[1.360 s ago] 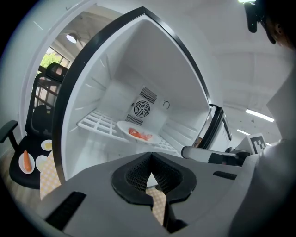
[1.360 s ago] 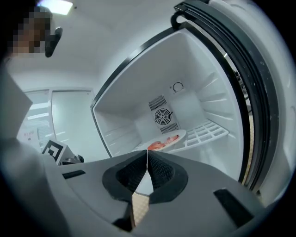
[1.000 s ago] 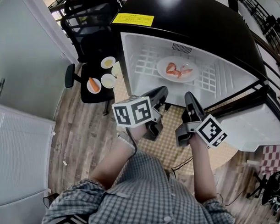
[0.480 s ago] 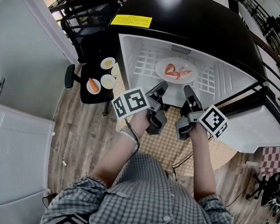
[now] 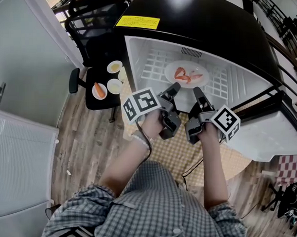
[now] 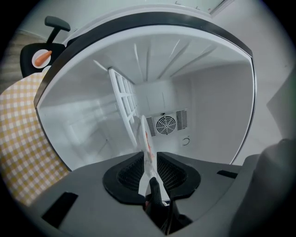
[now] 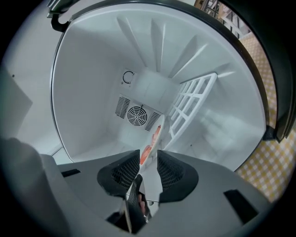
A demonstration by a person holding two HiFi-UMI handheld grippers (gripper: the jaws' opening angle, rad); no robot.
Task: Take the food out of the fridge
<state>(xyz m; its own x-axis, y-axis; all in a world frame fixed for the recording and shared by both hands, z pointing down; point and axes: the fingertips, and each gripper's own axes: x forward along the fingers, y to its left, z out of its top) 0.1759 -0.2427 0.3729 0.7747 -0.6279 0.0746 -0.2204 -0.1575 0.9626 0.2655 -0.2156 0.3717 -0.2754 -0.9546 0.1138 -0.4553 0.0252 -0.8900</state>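
Fridge [image 5: 213,26]: seen open (black shell, white inside).
Food [image 5: 184,75]: reddish pieces laid on a white plate [image 5: 203,69], which is set on the wire shelf [image 5: 154,67] inside.
Left gripper [image 6: 149,159]: jaws held slightly apart and lined up on the plate's edge at the fridge mouth.
Right gripper [image 7: 149,156]: jaws likewise parted and aimed at the same plate.

white plate [image 5: 187,73] of red food, fridge [image 5: 220,84] shelf

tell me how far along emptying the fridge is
Looks done: small plates sit out on the chair, one holding a carrot. In hand: left gripper and right gripper, jaws apart, are lined up on the plate of pink food inside the fridge. Left: grip that plate and carry it out.
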